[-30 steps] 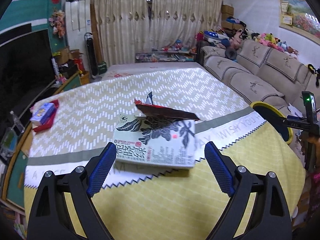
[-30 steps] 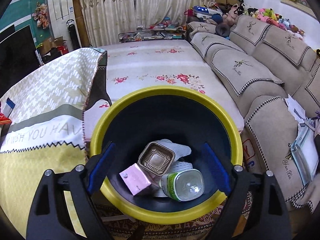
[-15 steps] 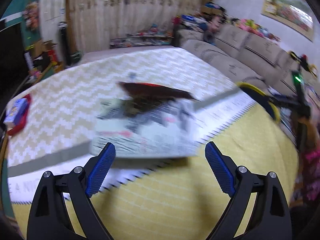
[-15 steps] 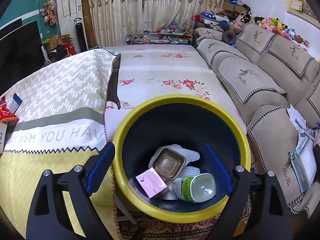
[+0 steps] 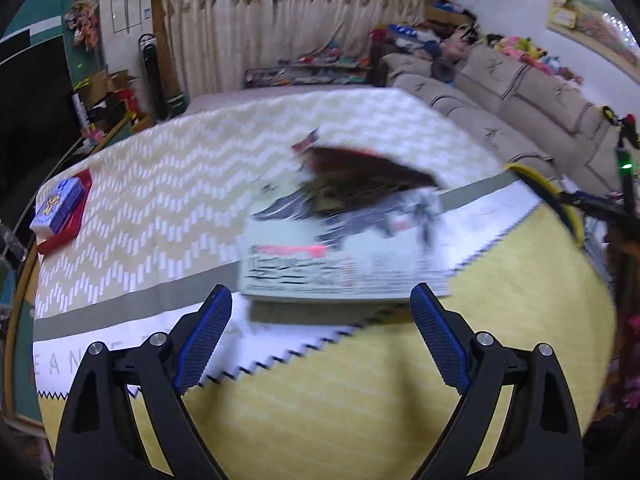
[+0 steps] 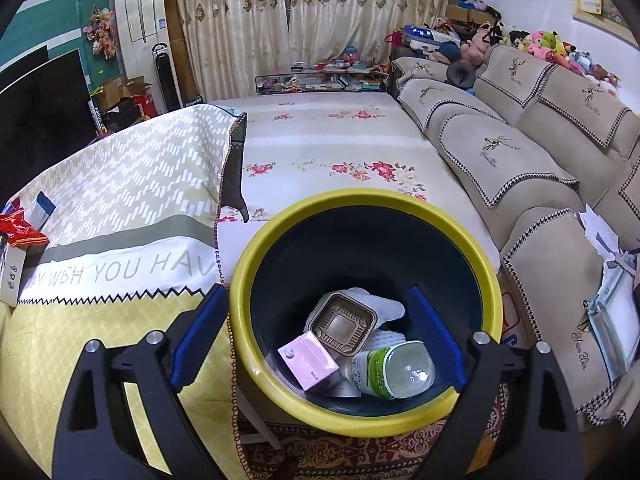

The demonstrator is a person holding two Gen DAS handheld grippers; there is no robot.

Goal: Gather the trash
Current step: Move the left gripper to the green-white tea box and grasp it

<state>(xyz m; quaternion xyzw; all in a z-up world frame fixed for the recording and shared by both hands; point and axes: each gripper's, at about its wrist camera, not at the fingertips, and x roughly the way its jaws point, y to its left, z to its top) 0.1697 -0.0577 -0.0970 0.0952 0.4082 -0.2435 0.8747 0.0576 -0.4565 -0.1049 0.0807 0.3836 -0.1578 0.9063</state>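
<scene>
A dark red snack wrapper (image 5: 360, 176) lies on a pale green book (image 5: 344, 256) on the yellow tablecloth (image 5: 360, 400); both are motion-blurred. My left gripper (image 5: 320, 340) is open just short of the book's near edge, touching nothing. My right gripper (image 6: 318, 340) hangs open and empty above the yellow-rimmed dark bin (image 6: 360, 196). Inside the bin lie a brown plastic tray (image 6: 344, 324), a pink box (image 6: 308, 364), a clear bottle (image 6: 392, 368) and white foam netting (image 6: 380, 308). The wrapper (image 6: 20, 232) also shows at the far left of the right wrist view.
A blue box on a red pack (image 5: 60, 208) sits at the table's left edge. The bin rim (image 5: 560, 204) stands past the table's right edge. A beige sofa (image 6: 520, 152) runs along the right and a floral-covered bed (image 6: 340, 140) lies behind the bin.
My left gripper has moved forward and down toward the book, which now looks larger and blurred. The right gripper has barely shifted; the bin sits slightly further right in its view.
</scene>
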